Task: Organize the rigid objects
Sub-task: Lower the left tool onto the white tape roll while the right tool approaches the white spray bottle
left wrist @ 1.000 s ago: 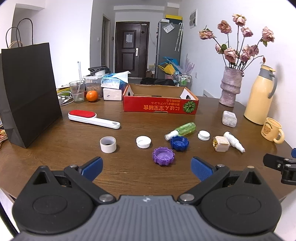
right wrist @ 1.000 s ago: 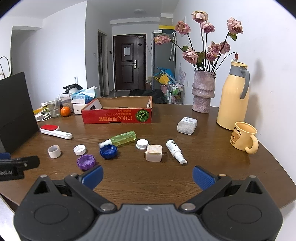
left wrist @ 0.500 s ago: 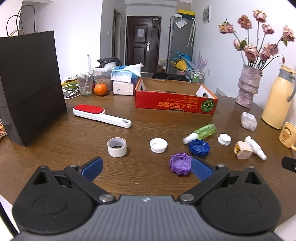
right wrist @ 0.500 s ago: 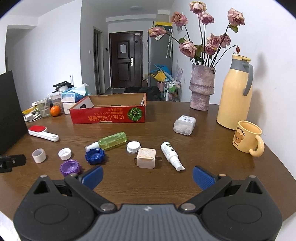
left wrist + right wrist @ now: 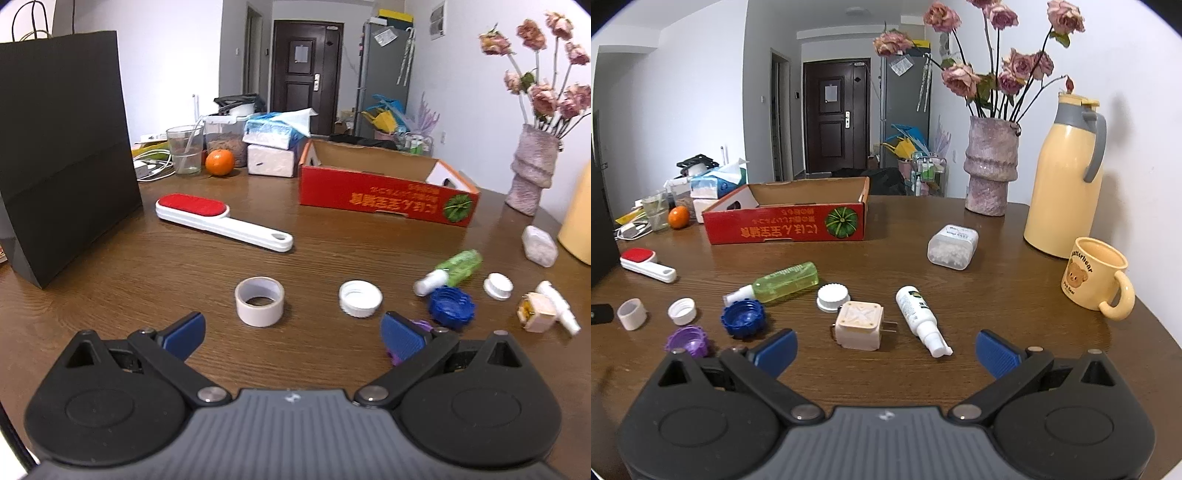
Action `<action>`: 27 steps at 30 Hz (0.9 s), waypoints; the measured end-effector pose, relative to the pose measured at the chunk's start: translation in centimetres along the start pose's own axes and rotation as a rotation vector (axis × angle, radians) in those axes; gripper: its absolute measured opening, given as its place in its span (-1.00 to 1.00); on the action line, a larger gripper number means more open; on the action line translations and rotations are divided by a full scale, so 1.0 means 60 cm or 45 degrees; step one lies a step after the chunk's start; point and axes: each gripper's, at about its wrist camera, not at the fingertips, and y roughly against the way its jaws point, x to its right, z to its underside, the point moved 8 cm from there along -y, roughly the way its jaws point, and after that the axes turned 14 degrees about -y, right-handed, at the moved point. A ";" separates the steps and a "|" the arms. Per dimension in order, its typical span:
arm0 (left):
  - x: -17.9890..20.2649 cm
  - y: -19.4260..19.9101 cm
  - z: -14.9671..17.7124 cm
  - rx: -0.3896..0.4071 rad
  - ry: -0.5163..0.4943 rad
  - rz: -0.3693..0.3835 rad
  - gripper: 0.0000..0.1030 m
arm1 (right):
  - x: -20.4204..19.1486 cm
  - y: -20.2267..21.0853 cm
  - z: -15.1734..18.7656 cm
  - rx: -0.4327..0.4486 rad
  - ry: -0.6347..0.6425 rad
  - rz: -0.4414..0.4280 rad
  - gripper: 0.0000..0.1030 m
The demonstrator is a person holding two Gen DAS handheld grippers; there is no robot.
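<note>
Small items lie on the brown table: a white tape roll, a white cap, a blue cap, a purple cap partly behind my left finger, a green bottle, a charger block, a white spray bottle and a red lint brush. My left gripper is open, just short of the tape roll. My right gripper is open, just short of the charger block. An open red cardboard box stands behind.
A black paper bag stands at the left. A vase of roses, a yellow thermos, a yellow mug and a clear pill box are on the right. A glass, an orange and tissue boxes sit at the back.
Both grippers have moved forward and closer to the table items. The left one has swung left, so the tape roll now lies between its fingers. Both stay open.
</note>
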 end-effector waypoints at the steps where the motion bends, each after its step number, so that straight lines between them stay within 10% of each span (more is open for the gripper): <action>1: -0.003 -0.008 0.000 -0.006 0.003 -0.003 1.00 | 0.002 -0.007 0.000 -0.003 -0.003 0.001 1.00; 17: -0.048 -0.114 0.012 -0.071 0.063 -0.069 0.96 | 0.038 -0.103 -0.004 -0.036 -0.023 0.014 0.92; 27: -0.059 -0.156 0.014 -0.114 0.091 -0.073 0.52 | 0.075 -0.155 -0.009 -0.050 -0.047 0.050 0.73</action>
